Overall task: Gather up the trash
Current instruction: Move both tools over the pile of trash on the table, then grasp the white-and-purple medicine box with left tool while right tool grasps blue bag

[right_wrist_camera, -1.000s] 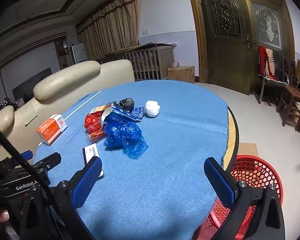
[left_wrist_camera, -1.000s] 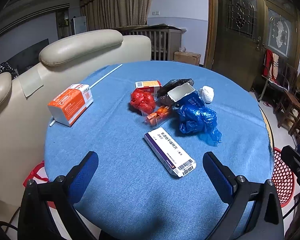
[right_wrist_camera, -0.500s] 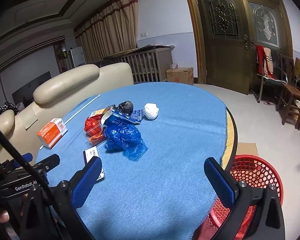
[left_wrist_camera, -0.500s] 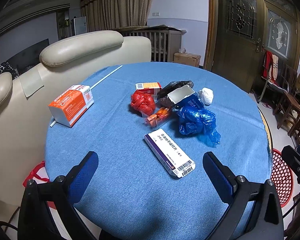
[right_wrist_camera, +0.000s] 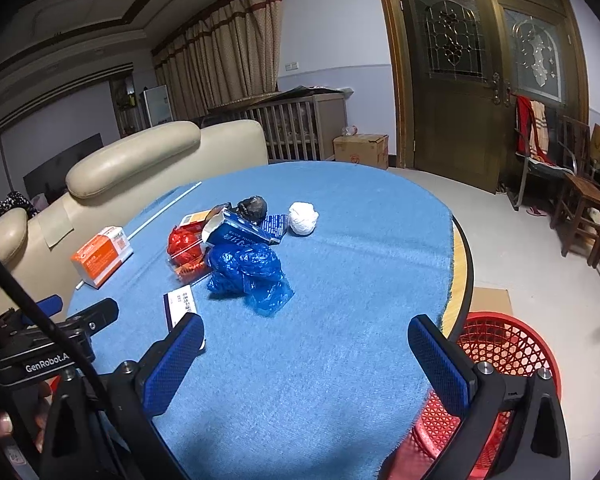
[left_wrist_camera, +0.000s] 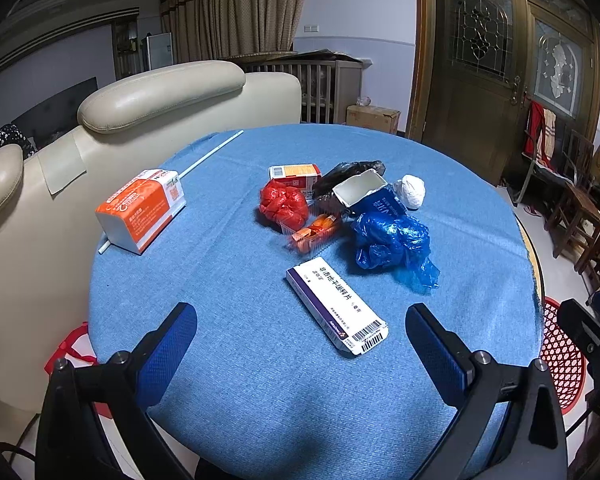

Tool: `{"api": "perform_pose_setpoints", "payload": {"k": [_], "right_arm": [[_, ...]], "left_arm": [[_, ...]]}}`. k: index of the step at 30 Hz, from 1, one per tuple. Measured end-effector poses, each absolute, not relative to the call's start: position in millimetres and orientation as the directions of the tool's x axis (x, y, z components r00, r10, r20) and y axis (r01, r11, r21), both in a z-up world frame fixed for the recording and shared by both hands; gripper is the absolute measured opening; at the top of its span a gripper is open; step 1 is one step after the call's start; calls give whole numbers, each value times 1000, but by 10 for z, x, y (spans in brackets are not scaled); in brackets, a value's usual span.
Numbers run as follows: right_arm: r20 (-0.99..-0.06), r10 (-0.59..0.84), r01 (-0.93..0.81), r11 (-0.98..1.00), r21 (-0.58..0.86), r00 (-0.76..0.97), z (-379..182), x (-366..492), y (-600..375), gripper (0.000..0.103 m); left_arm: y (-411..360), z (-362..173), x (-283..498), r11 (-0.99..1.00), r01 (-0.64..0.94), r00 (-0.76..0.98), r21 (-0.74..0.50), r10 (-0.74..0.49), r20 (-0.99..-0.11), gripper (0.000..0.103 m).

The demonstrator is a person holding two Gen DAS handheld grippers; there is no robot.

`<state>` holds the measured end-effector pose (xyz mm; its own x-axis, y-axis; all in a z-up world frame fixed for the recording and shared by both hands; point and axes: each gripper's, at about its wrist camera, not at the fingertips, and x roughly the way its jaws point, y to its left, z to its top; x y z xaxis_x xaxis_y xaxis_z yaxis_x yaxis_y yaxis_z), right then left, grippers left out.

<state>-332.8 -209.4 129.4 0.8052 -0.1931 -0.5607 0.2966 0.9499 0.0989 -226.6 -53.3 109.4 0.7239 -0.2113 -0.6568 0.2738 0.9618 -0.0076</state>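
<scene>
Left gripper (left_wrist_camera: 300, 336) jaws apart, empty | right gripper (right_wrist_camera: 306, 346) jaws apart, empty | trash pile (left_wrist_camera: 340, 208) mid-table (left_wrist_camera: 240, 380) | red basket (right_wrist_camera: 500, 360) beside table

My finger pads (left_wrist_camera: 168, 350) are royal blue w/ a fine mesh texture, on black frames. Tablecloth (left_wrist_camera: 240, 380) is mid-blue woven fabric. Medicine box (left_wrist_camera: 336, 305): white w/ purple edge, black barcode. Crumpled plastic bags: one blue (left_wrist_camera: 392, 240), one red (left_wrist_camera: 283, 205), one black (left_wrist_camera: 348, 172). Tissue pack (left_wrist_camera: 140, 210) is orange & white. Paper wad (left_wrist_camera: 410, 191) is white. Basket (right_wrist_camera: 500, 356) is red lattice. Sofa (left_wrist_camera: 156, 92) is cream leather; door (right_wrist_camera: 456, 76) is dark brown w/ patterned glass.
</scene>
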Motion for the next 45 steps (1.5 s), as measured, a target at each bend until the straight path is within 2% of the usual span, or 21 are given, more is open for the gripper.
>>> {"api": "perform_pose_setpoints", "payload": {"k": [9, 16, 28, 37, 38, 39, 42, 45], "right_arm": [[-593, -180, 287, 953, 92, 785, 1162, -3271, -2108, 103], [-654, -128, 274, 953, 126, 746, 967, -2977, -2265, 103], [-724, 7, 162, 973, 164, 690, 804, -1615, -2044, 103], [-778, -50, 164, 984, 68, 626, 513, -975, -1837, 102], [-784, -41, 160, 984, 75, 620, 477, -949, -1848, 98], [-785, -14, 153, 983, 103, 619, 445, -935, -1881, 82], [-778, 27, 166, 972, 168, 627, 445, -995, -2026, 76], [-755, 38, 181, 962, 205, 655, 521, -1179, -2212, 76]], "left_arm": [[-413, 921, -2211, 968, 244, 700, -58, -217, -680, 103], [-286, 563, -2040, 976, 193, 638, -99, -201, -743, 103], [-140, 357, -1817, 979, 147, 597, -138, -199, -777, 103], [-236, 318, -1626, 973, 162, 576, -162, -226, -786, 103], [-260, 318, -1610, 973, 166, 573, -160, -227, -787, 103], [-305, 312, -1587, 973, 173, 570, -155, -227, -789, 103], [-434, 309, -1543, 971, 190, 567, -148, -232, -791, 103], [-574, 296, -1488, 968, 209, 562, -137, -234, -793, 103]]}}
